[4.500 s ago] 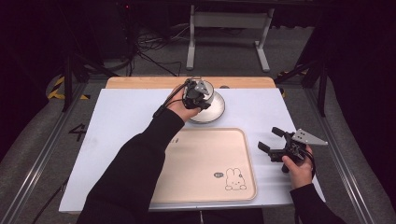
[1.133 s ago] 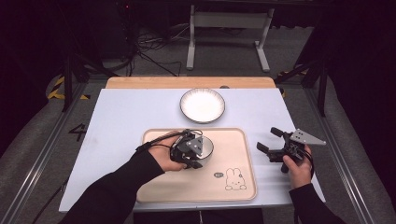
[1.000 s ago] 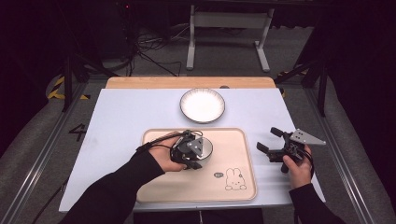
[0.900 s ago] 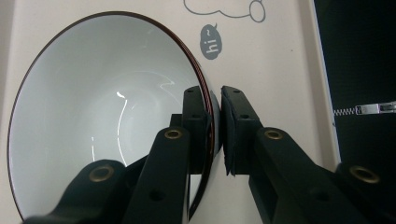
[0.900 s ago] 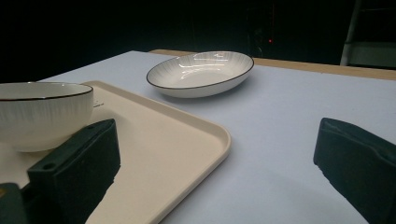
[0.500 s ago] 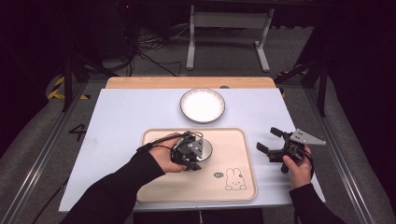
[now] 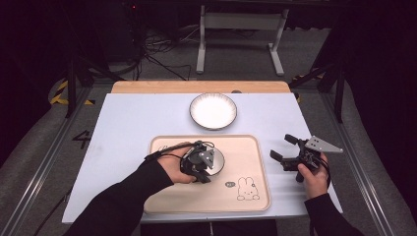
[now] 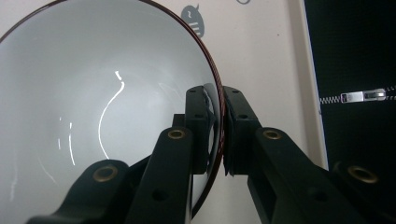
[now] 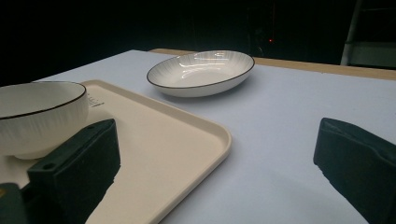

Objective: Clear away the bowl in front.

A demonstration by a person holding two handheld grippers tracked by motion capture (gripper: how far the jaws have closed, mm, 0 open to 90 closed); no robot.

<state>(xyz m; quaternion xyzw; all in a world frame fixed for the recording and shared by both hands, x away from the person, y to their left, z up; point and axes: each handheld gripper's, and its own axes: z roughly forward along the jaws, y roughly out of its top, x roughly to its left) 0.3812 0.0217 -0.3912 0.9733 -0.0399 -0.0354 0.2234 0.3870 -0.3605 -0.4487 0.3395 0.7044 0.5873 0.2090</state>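
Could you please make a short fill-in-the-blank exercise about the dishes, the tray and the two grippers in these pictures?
1. The left gripper is shut on the rim of the ____.
2. The bowl stands on the beige ____.
3. The plate lies on the table, ____ the tray.
4. The right gripper has its jaws ____.

Missing words: bowl; tray; beyond; open

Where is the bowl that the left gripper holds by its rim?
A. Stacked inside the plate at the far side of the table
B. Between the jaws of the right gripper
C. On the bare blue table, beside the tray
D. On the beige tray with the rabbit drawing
D: the left gripper pinches the rim of the bowl, which sits on the tray; the plate lies apart.
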